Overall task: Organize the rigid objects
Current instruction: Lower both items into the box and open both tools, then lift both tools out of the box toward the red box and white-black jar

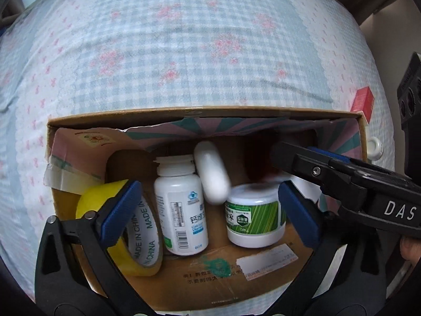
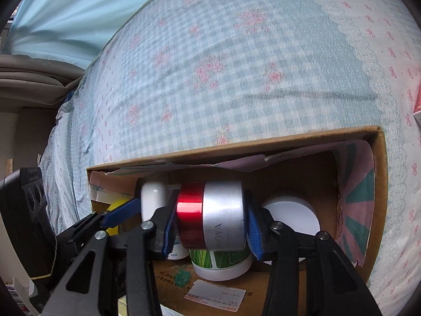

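Jar (image 2: pixel 213 216): glossy red metallic lid, matt silver body; box (image 2: pixel 236 144): rough cardboard; bedsheet (image 2: pixel 236 65): woven cloth

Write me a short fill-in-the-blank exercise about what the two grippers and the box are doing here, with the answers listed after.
1. The right gripper is shut on a jar that is silver and ____.
2. The left gripper, holding nothing, is ____.
3. The roll of tape in the cardboard box is ____ in colour.
4. The lying white bottle sits between the tape and the ____-labelled tub.

Answers: red; open; yellow; green
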`<state>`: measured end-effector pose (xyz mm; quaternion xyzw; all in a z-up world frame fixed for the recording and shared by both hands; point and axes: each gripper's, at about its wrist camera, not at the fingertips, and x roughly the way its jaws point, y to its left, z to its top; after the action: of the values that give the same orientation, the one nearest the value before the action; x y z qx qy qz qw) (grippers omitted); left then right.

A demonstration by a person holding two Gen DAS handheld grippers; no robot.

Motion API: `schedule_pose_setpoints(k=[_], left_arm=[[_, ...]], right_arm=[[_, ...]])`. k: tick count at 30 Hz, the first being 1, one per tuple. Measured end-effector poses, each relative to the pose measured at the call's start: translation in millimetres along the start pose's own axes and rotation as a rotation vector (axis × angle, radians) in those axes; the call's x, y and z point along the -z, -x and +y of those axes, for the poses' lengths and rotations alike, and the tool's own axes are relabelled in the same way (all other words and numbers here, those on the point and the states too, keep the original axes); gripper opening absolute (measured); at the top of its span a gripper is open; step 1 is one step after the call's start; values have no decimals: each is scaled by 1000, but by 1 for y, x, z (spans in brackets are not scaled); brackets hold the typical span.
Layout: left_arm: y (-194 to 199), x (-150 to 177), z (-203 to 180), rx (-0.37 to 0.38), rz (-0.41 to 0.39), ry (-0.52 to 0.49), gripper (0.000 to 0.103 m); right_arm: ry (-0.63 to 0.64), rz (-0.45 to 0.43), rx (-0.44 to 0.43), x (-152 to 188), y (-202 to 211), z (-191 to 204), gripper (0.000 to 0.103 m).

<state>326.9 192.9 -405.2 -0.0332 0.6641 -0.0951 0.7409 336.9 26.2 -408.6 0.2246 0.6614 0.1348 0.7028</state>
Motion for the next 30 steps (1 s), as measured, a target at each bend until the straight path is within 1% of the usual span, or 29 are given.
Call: schedule_pose_setpoints(k=[1,2,3,6,12,16,21,26,30], left_arm=[[3,0,-1,-3,-2,-1,103],[5,1,-2,-3,-4,-1,103],[8,3,-2,-4,-7,1,103],[18,9,-1,-11,-23,10,103],[38,21,0,-18,-47,39,103],[53,30,0,-31,-74,54,103],[85,48,-2,-29,-138,78,103],[118,75,-3,-36,-198,107,103],[151,98,-10,-12,-238,129,103]], right_arm=[[1,-3,6,-1,1,0,74],[7,-10,12,0,4,0,94],[19,-17,7,0,7,1,98],[50,-29,45,5,15,2,99],[57,-44,52,15,32,2,99],[116,-70,87,24,49,14,99],[175,-113,105,40,79,28,99],[201,-164,88,62,117,35,99],[215,-172,97,82,148,40,99]])
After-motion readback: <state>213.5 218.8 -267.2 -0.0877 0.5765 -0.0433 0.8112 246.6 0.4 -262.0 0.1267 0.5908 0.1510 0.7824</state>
